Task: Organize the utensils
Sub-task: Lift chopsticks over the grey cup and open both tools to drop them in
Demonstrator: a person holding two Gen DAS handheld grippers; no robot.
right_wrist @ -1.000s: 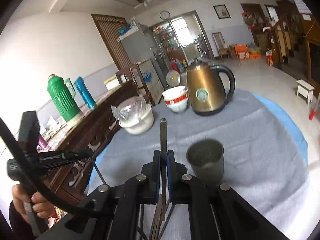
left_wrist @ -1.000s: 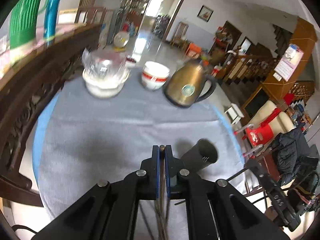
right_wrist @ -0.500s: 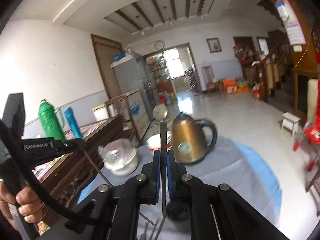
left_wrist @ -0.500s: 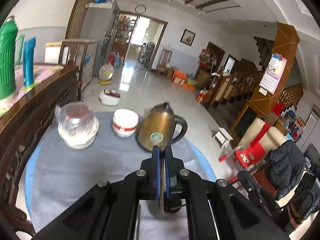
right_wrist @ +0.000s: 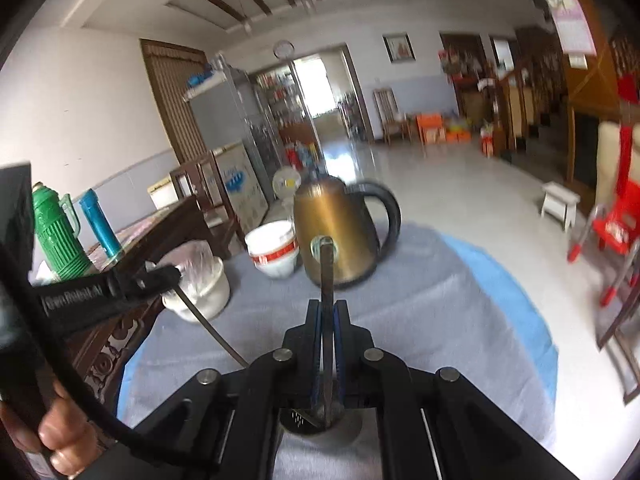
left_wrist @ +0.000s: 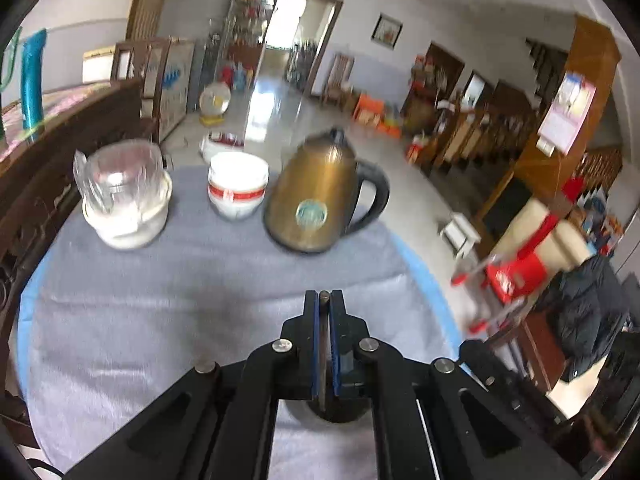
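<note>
Utensils clamped in both grippers — left gripper [left_wrist: 324, 300], right gripper [right_wrist: 328, 308] — tips over dark holder [right_wrist: 316, 420] below.

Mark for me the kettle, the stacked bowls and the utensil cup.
kettle [left_wrist: 316, 204]: left wrist view, on its brass-coloured body.
stacked bowls [left_wrist: 237, 188]: left wrist view, on the red band.
utensil cup [right_wrist: 304, 422]: right wrist view, on its dark rim below the fingers.

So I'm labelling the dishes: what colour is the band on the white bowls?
Red, on the white bowls, clearest in the left wrist view.
</note>
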